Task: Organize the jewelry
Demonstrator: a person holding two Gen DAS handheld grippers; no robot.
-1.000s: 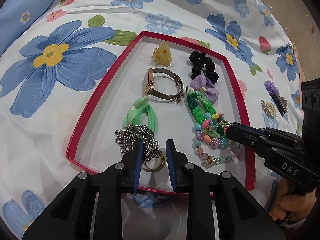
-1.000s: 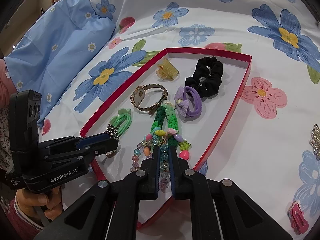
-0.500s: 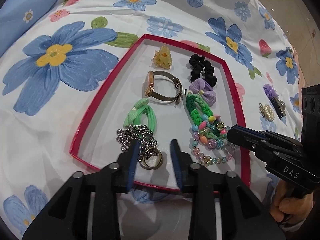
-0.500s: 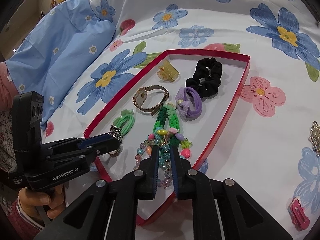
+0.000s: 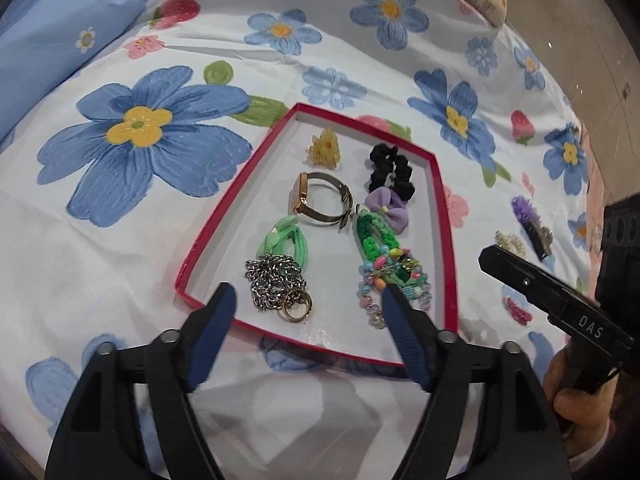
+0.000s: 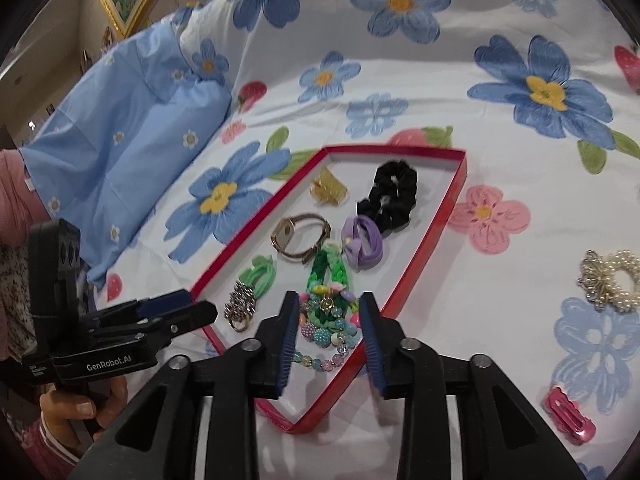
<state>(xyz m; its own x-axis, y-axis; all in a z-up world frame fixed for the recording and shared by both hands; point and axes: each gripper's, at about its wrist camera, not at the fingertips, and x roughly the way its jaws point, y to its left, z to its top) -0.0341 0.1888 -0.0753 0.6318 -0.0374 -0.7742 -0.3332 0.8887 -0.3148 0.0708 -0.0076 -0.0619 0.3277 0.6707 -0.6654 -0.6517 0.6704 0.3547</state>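
A shallow red tray (image 5: 444, 216) sits on a bedspread (image 5: 120, 272) printed with big blue flowers, and most of the jewelry is already laid out inside it. At the far end are a yellow claw clip (image 5: 325, 153) and a black scrunchie (image 5: 390, 170). Nearer, a watch (image 5: 322, 204) lies on its side next to a purple bow tie (image 5: 386, 206), and below those a green hair tie (image 5: 286, 242) touches a heap of silver chain (image 5: 272, 282) with a gold ring (image 5: 296, 308) at its near edge. A green braided band (image 5: 372, 236) runs down into a tangle of bright beads (image 5: 394, 280) on the right side of the tray.

The left gripper (image 5: 308, 304) hangs over the tray's near edge with its jaws spread wide, having just been opening; the chain and ring lie on the tray floor below the gap, untouched. The right gripper (image 6: 328, 336) has also just been parting its jaws, though less far, and the bead cluster sits between the blue pads (image 6: 289, 340) without being pinched (as far as I can see, nothing is gripped).

Still out on the bedspread to the right are a pearl scrunchie (image 6: 610, 280), a pink snap clip (image 6: 570, 420) and a purple-topped clip (image 5: 530, 216). A blue pillow (image 6: 132, 160) lies off to the left.
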